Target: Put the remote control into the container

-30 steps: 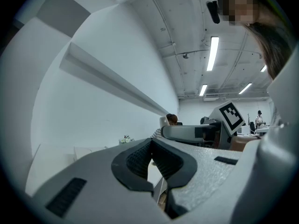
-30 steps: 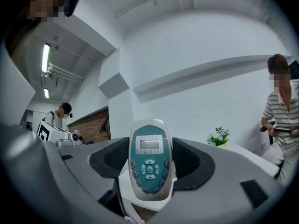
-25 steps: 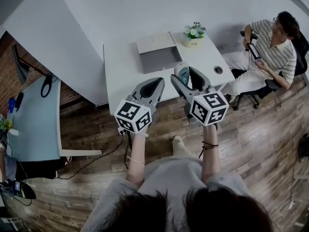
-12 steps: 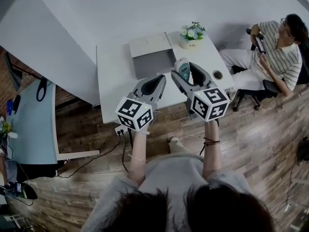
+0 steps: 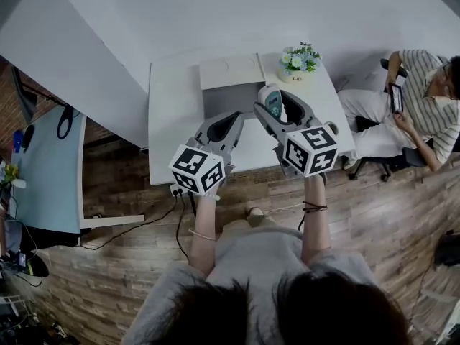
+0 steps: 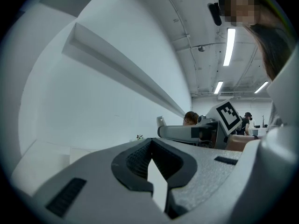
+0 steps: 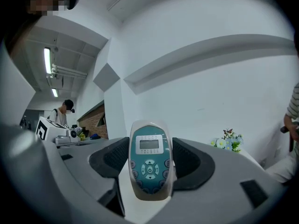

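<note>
The remote control (image 5: 272,103) is pale grey with a teal face, a small screen and round buttons (image 7: 149,158). My right gripper (image 5: 277,108) is shut on it, with the jaws pressing both of its long sides (image 7: 150,155). It hangs above the white table (image 5: 172,113), just right of the container (image 5: 231,95). The container is a shallow grey box whose white lid (image 5: 230,70) lies open behind it. My left gripper (image 5: 231,118) is shut with nothing in it (image 6: 149,146), near the table's front edge below the container.
A small pot of flowers (image 5: 300,58) stands at the table's back right, also seen in the right gripper view (image 7: 228,141). A person sits on a chair (image 5: 420,106) to the right. At the left is a light blue table (image 5: 43,171). Cables lie on the wooden floor (image 5: 165,218).
The right gripper has carried the remote slightly forward over the table, closer to the container. The left gripper moved along beside it. The head view has shifted.
</note>
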### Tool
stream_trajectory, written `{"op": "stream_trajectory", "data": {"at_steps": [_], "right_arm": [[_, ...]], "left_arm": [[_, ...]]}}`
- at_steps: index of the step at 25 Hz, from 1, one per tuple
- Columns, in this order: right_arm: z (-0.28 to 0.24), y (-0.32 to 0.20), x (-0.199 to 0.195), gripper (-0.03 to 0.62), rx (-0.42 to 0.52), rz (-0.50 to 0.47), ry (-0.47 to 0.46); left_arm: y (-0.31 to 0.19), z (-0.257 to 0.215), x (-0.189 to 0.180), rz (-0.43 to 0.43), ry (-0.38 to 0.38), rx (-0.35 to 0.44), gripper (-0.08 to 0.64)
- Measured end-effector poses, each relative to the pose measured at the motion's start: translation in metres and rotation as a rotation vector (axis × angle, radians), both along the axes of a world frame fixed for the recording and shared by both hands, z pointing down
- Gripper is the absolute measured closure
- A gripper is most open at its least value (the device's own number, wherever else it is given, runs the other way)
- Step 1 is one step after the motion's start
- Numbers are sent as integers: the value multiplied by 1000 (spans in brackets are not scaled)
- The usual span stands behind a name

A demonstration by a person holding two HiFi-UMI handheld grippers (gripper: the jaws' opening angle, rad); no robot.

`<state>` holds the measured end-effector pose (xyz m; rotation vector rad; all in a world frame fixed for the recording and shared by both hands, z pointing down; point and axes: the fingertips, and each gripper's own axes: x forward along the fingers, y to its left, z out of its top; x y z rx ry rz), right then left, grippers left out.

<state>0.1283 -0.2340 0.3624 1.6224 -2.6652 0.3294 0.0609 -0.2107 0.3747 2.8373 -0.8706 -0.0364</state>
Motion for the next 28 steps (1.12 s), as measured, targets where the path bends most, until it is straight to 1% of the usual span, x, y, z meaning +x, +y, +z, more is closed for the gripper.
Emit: {"op": "stream_trajectory", "data": {"at_steps": [5, 12, 17, 21, 28], "right_arm": [[9, -19, -4, 308, -20, -50, 5], [26, -45, -14, 308, -60, -83, 19], [38, -71, -20, 308, -92, -107, 51], [52, -94, -22, 308, -124, -122, 76], [78, -126, -29, 308, -177, -156, 114]], "left_arm": [[-15, 8, -2, -41, -14, -18, 557], [-37, 22, -14, -73, -34, -51, 557], [-65, 33, -18, -82, -41, -76, 557], [-87, 41, -16, -71, -46, -105, 557], [-114, 67, -23, -76, -60, -173, 557]]}}
